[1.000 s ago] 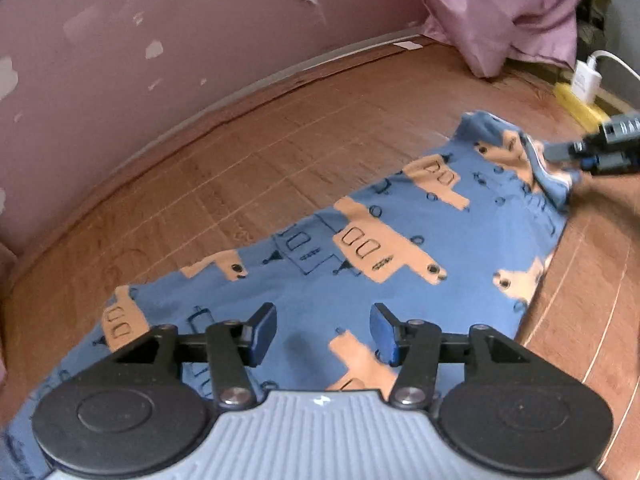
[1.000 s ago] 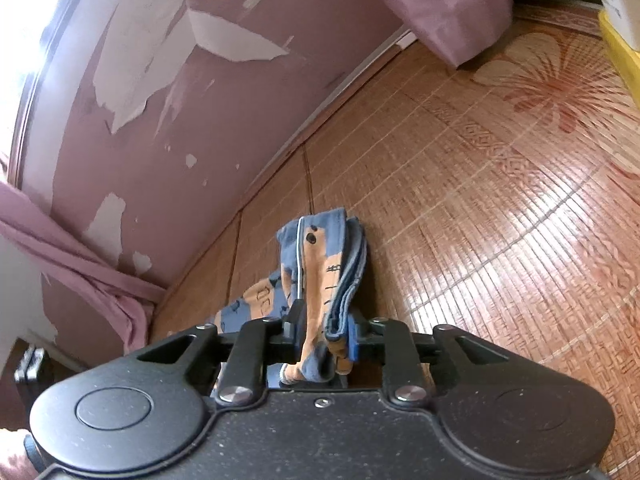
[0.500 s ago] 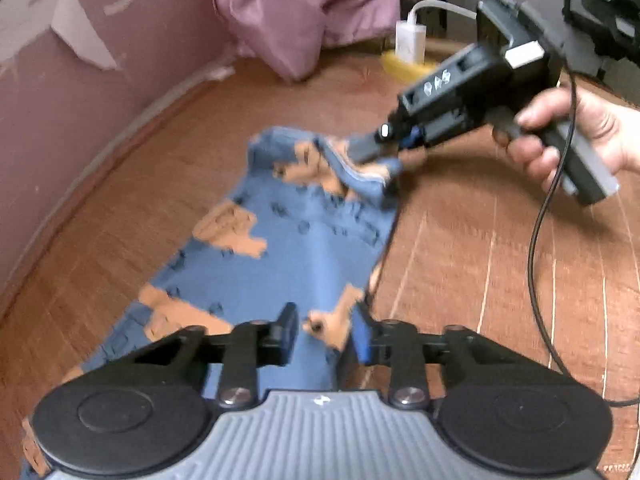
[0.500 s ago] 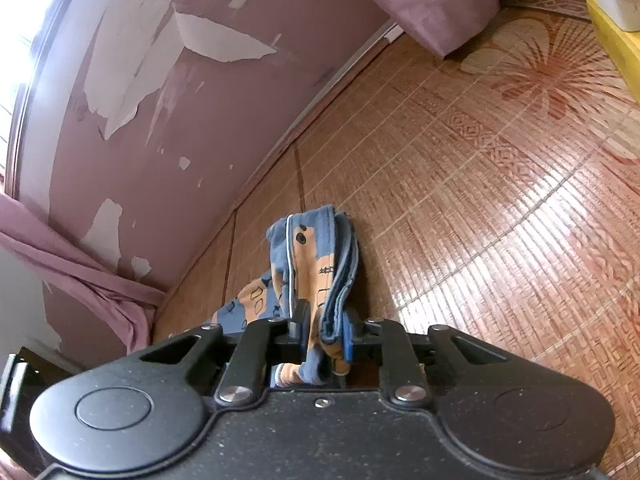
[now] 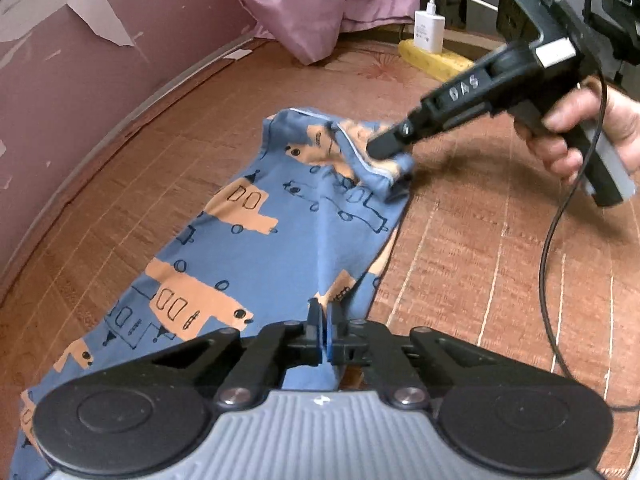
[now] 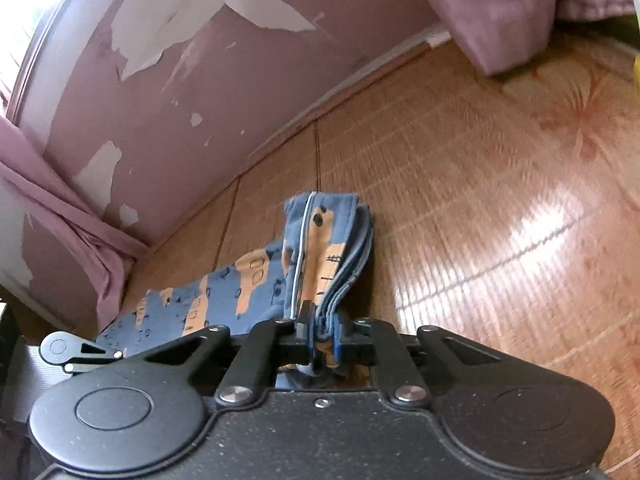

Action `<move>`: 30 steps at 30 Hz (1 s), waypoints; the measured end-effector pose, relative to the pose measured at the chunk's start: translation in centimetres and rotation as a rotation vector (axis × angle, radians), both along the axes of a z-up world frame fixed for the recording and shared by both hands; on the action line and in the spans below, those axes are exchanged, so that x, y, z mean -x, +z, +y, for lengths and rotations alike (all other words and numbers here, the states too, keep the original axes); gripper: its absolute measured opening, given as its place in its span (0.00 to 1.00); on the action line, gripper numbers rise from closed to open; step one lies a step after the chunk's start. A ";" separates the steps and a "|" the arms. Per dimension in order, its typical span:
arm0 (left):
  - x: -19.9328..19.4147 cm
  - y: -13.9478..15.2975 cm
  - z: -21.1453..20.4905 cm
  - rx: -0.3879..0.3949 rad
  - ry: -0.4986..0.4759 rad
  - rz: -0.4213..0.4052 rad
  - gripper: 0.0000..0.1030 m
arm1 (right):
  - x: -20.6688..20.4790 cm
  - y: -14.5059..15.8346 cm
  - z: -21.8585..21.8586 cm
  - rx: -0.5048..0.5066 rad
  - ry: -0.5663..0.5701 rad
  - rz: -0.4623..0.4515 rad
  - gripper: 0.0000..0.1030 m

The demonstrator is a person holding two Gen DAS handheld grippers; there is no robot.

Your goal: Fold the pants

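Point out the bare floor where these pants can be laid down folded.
Free: the mat right of the pants, bordered by the black cable; also the strip between pants and wall. Crowded: the far end, with the pink cloth and yellow power strip.

Mat [image 5: 460, 248] right of pants [image 5: 272, 240] bare; only a cable [image 5: 548, 248] hangs over it. Beyond pants: wall [image 5: 80, 92] close; pillow [image 5: 320, 4] and charger [image 5: 429, 32] further back.

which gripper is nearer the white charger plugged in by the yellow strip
Right. The right gripper pinches the pants at their far end, nearer the charger. The left gripper grips their near edge, farther back.
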State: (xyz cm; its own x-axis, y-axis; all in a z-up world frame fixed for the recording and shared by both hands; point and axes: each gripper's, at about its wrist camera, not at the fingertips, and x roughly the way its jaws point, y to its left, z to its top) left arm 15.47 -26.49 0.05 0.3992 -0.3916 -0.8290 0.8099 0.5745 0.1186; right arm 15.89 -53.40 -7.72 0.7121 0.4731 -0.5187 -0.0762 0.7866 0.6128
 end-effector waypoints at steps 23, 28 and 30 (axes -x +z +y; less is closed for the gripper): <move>-4.5 0.0 11.4 0.080 0.529 0.102 0.51 | 1.0 0.2 -3.4 -0.172 -0.166 -0.042 0.08; -2.9 -0.7 14.5 0.070 0.583 0.068 0.59 | 1.9 1.9 -3.3 -0.043 -0.208 -0.079 0.07; -2.3 -0.8 15.3 0.078 0.580 0.069 0.61 | 2.3 1.1 -3.5 -0.015 -0.259 0.002 0.07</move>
State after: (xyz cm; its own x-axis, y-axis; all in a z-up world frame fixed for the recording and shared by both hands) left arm 17.73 -11.21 -0.76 0.5126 -0.1864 -0.8382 0.3649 0.9309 0.0161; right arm 13.62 -56.93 -6.61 0.8094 0.2831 -0.5144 0.1276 0.7703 0.6248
